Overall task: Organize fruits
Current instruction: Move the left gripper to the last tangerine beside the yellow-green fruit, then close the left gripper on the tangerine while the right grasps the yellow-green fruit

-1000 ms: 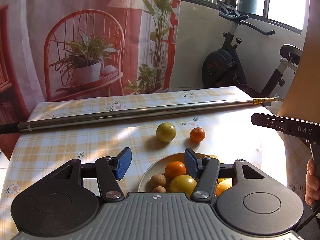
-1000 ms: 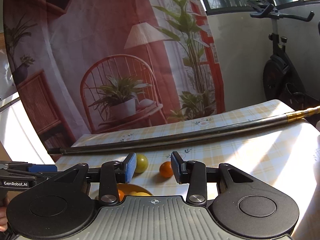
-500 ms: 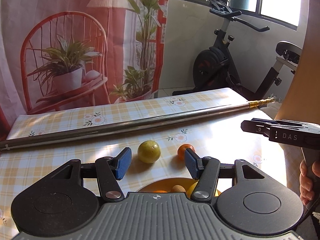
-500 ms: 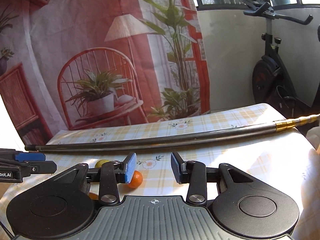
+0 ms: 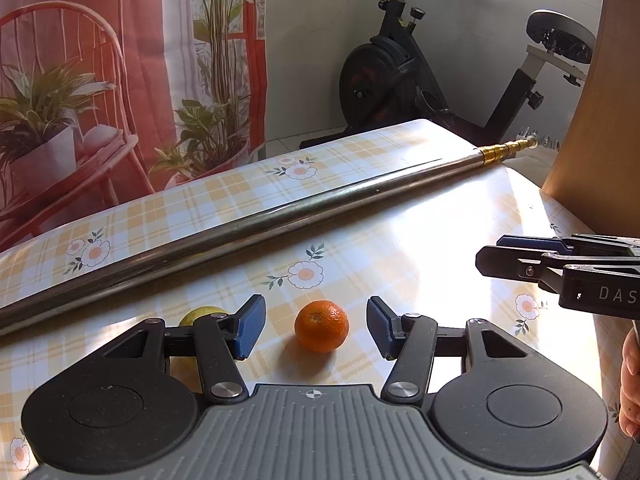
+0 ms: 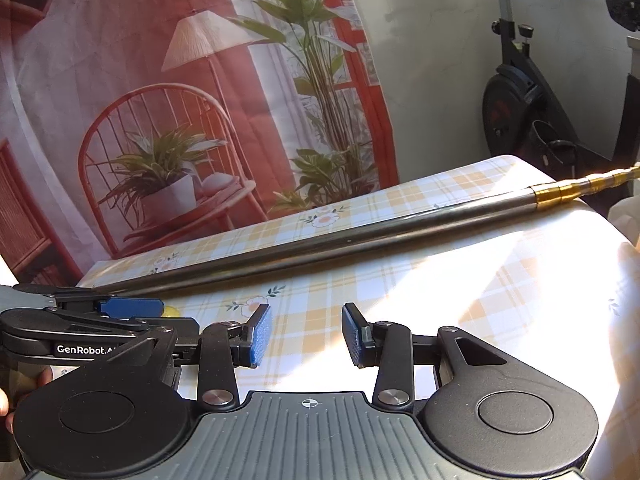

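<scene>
A small orange mandarin [image 5: 321, 325] lies on the checked tablecloth [image 5: 400, 256], just ahead of my left gripper [image 5: 316, 327] and centred between its open blue pads. A yellow-green citrus [image 5: 202, 314] peeks out behind the left finger [image 5: 250, 326]. In the left wrist view the right gripper [image 5: 560, 268] enters from the right edge, seen side-on. My right gripper [image 6: 306, 334] is open over bare tablecloth with nothing between its pads. The left gripper [image 6: 92, 328] shows at the far left of the right wrist view, with a sliver of the yellow citrus [image 6: 172, 311] behind it. The fruit plate is out of view.
A long metal pole [image 5: 280, 220] with a gold tip lies across the table behind the fruit. A printed red curtain [image 6: 160, 100] hangs behind the table and an exercise bike [image 5: 420, 64] stands at the back right. A hand [image 5: 631, 380] holds the right gripper's handle.
My left gripper moved forward and right over the plate, so the mandarin now sits between its open fingers. The right gripper swung right; the mandarin left its view. Both stayed open.
</scene>
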Motion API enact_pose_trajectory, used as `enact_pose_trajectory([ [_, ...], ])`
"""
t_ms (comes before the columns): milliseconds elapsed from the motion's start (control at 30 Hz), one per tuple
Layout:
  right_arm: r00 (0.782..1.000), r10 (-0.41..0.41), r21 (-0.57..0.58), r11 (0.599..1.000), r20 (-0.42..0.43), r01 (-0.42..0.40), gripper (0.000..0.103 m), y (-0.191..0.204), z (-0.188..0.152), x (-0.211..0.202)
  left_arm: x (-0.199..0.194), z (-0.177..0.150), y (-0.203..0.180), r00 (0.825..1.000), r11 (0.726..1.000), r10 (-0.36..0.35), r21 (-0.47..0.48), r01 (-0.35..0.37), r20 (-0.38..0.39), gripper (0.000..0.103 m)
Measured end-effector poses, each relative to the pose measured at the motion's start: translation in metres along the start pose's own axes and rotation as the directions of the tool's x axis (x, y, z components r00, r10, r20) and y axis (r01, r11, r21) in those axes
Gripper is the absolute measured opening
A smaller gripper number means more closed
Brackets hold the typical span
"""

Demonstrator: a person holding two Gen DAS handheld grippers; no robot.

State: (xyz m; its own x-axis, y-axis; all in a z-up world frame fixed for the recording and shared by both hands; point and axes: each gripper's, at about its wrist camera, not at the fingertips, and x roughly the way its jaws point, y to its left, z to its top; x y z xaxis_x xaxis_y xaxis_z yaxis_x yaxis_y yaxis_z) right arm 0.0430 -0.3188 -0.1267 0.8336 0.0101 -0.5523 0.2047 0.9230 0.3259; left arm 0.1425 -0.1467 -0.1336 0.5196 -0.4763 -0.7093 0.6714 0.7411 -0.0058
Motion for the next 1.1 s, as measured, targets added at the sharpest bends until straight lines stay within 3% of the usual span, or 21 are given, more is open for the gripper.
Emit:
enact_pose_trajectory([
  [200, 1.000, 0.003, 0.031, 1.000, -0.010, -0.003, 0.036, -0.011, -0.007, 0.005, 0.021, 0.002, 0.001, 0.999, 1.000, -0.003, 0.004, 0.004, -0.042, 0.057],
  [367, 1.000, 0.010, 0.058, 0.998, -0.012, -0.009, 0.037, -0.020, -0.012, 0.005, 0.031, 0.004, 0.002, 0.997, 1.000, 0.002, -0.001, -0.002, -0.071, 0.044],
  [667, 1.000, 0.016, 0.065, 0.998, -0.021, -0.014, 0.037, -0.026, -0.016, 0.005, 0.037, 0.004, -0.001, 0.996, 1.000, -0.001, 0.008, 0.002, -0.091, 0.038],
  [867, 0.999, 0.030, 0.048, 0.998, -0.025, -0.029, 0.037, -0.021, -0.013, 0.004, 0.013, 0.004, 0.002, 0.999, 1.000, -0.010, -0.015, 0.010, -0.037, 0.038],
  [1100, 0.997, 0.072, -0.022, 0.997, -0.033, -0.073, 0.036, 0.005, -0.003, 0.006, -0.048, -0.009, 0.024, 0.998, 0.996, 0.021, -0.088, -0.016, 0.055, 0.038],
])
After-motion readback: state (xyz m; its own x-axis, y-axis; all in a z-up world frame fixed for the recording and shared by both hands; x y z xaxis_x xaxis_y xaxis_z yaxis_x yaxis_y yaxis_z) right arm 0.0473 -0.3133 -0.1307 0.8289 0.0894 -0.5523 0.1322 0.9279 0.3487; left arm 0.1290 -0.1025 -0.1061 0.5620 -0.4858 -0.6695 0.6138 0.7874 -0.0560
